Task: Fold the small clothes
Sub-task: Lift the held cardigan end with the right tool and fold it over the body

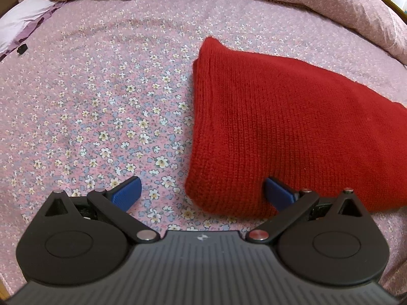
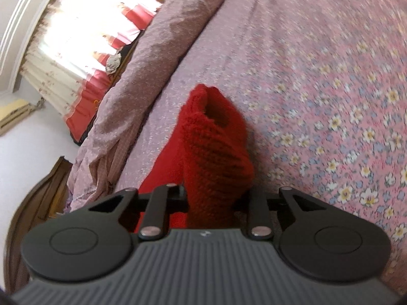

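The right claw [image 2: 211, 198] grips a bunched end of the red knit [image 1: 279, 127], half-folded on the bed [image 1: 101, 101], while the left claw [image 1: 201, 193] gapes at its corner; folding seems unfinished.

One red knitted garment [image 1: 279, 127], one floral bedsheet [image 1: 101, 101], one pink quilt [image 1: 330, 2], two grippers: left gripper [image 1: 202, 193], right gripper [image 2: 211, 198]
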Demonstrator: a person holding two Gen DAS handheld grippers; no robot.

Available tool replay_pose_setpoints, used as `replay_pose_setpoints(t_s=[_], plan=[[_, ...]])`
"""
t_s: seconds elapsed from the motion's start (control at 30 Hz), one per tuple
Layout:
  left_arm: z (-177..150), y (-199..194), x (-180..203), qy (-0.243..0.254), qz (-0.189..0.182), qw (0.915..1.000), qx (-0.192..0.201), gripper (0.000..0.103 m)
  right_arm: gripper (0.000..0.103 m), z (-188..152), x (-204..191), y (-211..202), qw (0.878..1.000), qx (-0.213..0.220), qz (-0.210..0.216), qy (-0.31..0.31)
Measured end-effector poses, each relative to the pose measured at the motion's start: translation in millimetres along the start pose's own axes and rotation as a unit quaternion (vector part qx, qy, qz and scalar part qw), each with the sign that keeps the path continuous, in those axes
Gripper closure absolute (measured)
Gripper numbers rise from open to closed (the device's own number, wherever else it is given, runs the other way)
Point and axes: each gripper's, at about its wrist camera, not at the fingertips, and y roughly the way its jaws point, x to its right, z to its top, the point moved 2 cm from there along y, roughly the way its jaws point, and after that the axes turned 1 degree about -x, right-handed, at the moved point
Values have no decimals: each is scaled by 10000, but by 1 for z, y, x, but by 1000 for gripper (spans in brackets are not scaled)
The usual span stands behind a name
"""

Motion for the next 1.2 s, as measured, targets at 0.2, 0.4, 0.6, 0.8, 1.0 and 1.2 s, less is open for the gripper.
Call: replay_pose_setpoints(t_s=[0.2,0.4,0.6,0.8,1.0,1.2], plan=[[-5,-9,-4,-10,49,10000,43,0,77,4,-24,-7,9982,155,95,-570],[-10,-20,-15,-80,97,9999,105,0,77,7,-51,-12,9934,287,228,-1088],[-10,-27,-28,-222,91,9996,162,0,78,9,-70,-15,9900,329,326,-1331],[-12,-33,-39,-277,120,9993,237,0,78,6,-94,-16,9842,381,361,-1689],[-12,-37,-51,-352,156,9988,299,0,78,-2,-128,-13,9747,429,414,-2155],[-12,-41,-65,-454,168,9981,378,0,78,-20,-167,-8,9588,459,515,-2755]])
